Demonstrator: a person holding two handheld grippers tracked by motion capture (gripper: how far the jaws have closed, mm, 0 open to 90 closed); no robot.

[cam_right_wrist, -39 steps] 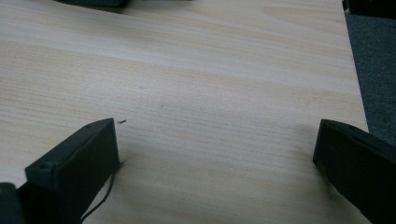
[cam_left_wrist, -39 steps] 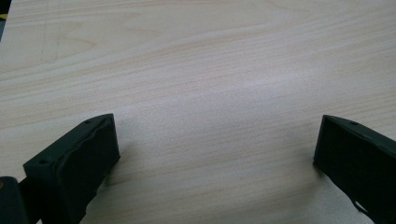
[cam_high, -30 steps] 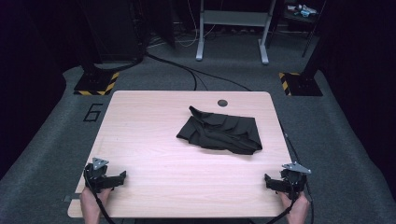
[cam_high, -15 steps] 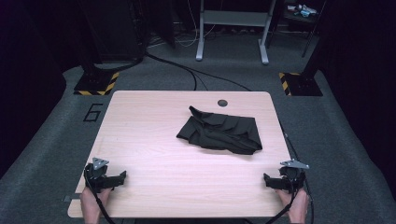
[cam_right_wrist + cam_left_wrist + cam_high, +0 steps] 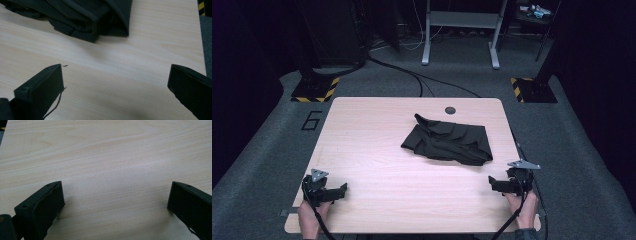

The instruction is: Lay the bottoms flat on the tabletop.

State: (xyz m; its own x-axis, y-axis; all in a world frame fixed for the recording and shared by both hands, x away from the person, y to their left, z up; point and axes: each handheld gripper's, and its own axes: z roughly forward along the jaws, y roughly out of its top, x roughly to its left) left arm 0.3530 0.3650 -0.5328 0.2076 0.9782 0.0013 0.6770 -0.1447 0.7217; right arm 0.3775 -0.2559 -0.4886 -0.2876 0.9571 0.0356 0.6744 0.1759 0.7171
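A crumpled black garment lies right of centre on the light wooden table. My left gripper rests low at the near left corner, open, with bare wood between its jaws. At the near right edge my right gripper is open too, nothing held. In the right gripper view the garment lies just beyond the jaws, a short stretch of table away.
A round dark grommet sits in the table near its far edge. The right table edge runs close beside my right gripper. Cables, a metal stand and striped floor plates lie on the carpet behind the table.
My right gripper has shifted slightly toward the near edge of the table. The left gripper and the garment have stayed put.
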